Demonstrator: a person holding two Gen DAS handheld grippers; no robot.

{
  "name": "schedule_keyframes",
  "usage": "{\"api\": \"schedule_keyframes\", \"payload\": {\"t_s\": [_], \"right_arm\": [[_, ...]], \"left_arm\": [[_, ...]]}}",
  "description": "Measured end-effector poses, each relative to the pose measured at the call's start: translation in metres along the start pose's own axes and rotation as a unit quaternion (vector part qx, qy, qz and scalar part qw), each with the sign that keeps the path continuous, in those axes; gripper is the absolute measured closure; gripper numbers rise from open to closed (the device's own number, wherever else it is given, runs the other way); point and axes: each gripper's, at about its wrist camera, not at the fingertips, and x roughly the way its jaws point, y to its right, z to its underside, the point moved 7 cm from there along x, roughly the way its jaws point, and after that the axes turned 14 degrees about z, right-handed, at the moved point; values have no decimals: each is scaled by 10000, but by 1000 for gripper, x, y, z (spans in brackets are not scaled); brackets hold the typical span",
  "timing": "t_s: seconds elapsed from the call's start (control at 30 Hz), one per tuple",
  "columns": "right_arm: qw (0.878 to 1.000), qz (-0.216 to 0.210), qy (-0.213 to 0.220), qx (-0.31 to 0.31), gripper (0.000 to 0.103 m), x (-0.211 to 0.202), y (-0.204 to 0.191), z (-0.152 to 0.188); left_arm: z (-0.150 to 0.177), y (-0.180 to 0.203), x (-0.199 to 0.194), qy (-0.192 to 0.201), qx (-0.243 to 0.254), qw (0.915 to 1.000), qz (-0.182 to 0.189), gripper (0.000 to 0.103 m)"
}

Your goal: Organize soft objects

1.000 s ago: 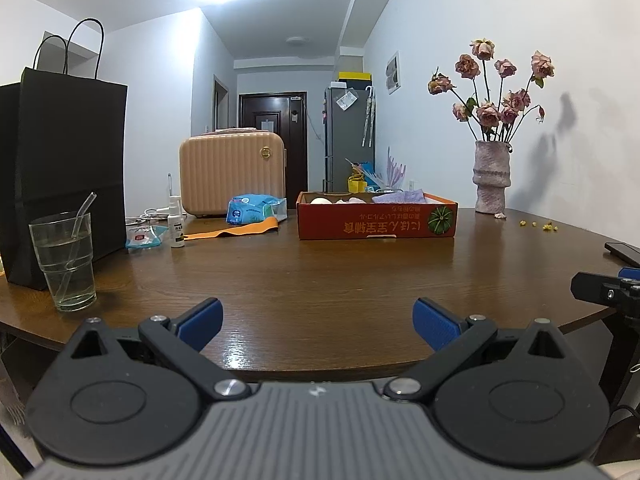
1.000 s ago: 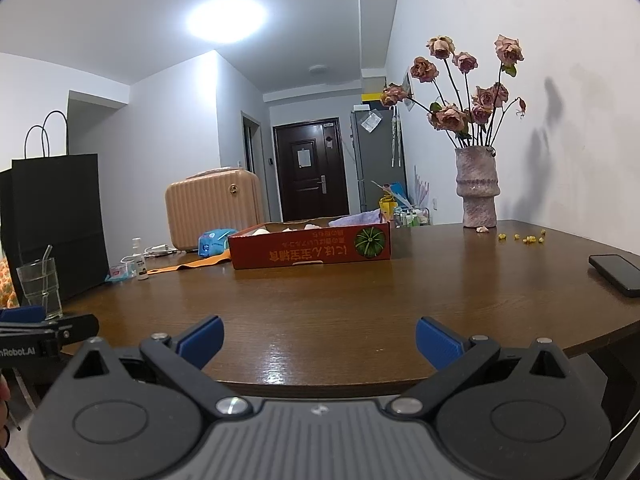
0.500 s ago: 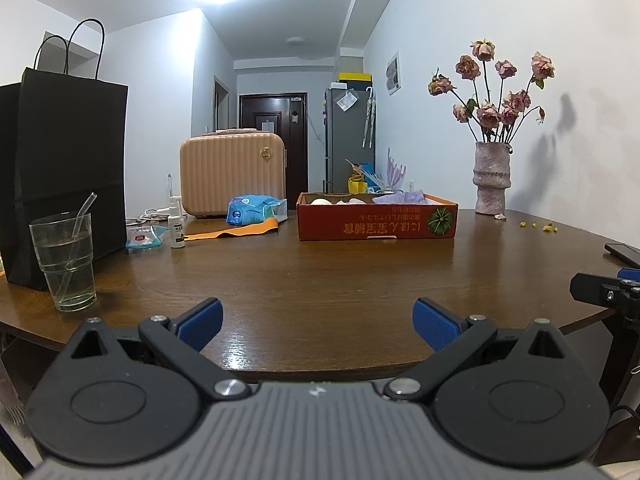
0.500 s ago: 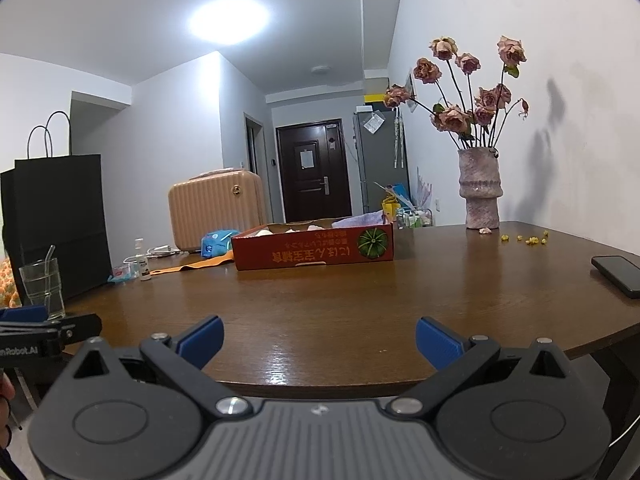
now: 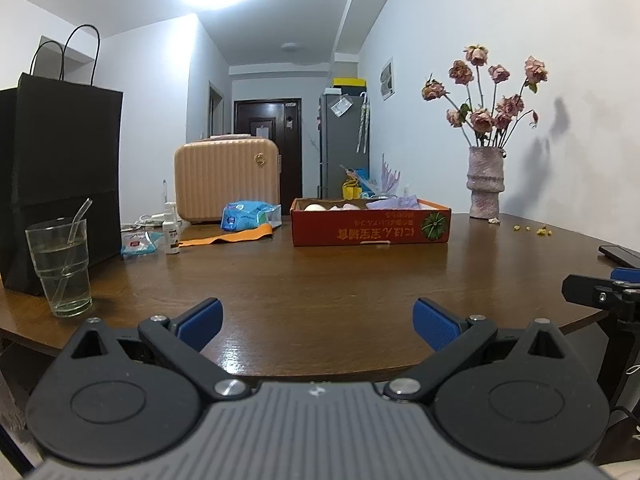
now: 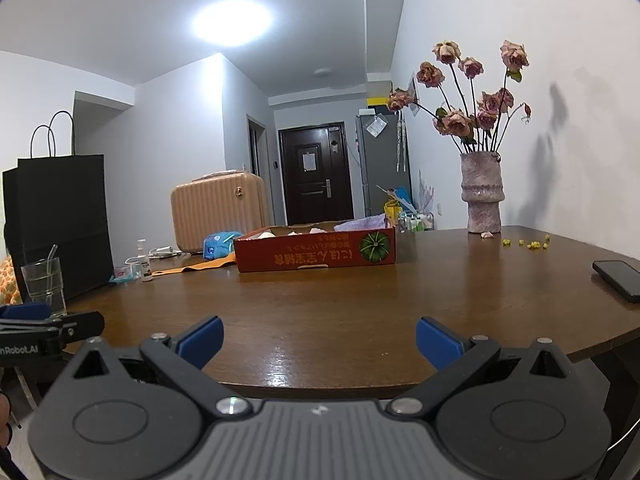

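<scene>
A shallow red cardboard box (image 5: 370, 230) stands at the far middle of the round wooden table (image 5: 320, 280); it also shows in the right wrist view (image 6: 316, 255). Pale soft objects (image 5: 320, 207) and a lilac cloth (image 5: 394, 202) lie inside it, mostly hidden by its wall. My left gripper (image 5: 318, 322) is open and empty at the table's near edge. My right gripper (image 6: 319, 340) is open and empty, also at the near edge, to the right of the left one.
A glass of water with a straw (image 5: 60, 270) and a black paper bag (image 5: 56, 176) stand at the left. A beige case (image 5: 226, 180), a blue wipes pack (image 5: 248, 218), an orange strip (image 5: 228, 237), a small bottle (image 5: 172, 230), a flower vase (image 5: 486, 182) and a phone (image 6: 618, 280) are on the table.
The right wrist view has shifted slightly, so the box and vase sit a little further right and lower. The left gripper has hardly moved. Both stay open.
</scene>
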Motion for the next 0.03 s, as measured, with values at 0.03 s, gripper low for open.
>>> {"api": "schedule_keyframes", "payload": {"t_s": [0.03], "right_arm": [[10000,-5,26,-12,0,-1,0,-1]], "left_arm": [[0,1,-1,27,21,10000,4,0]]}}
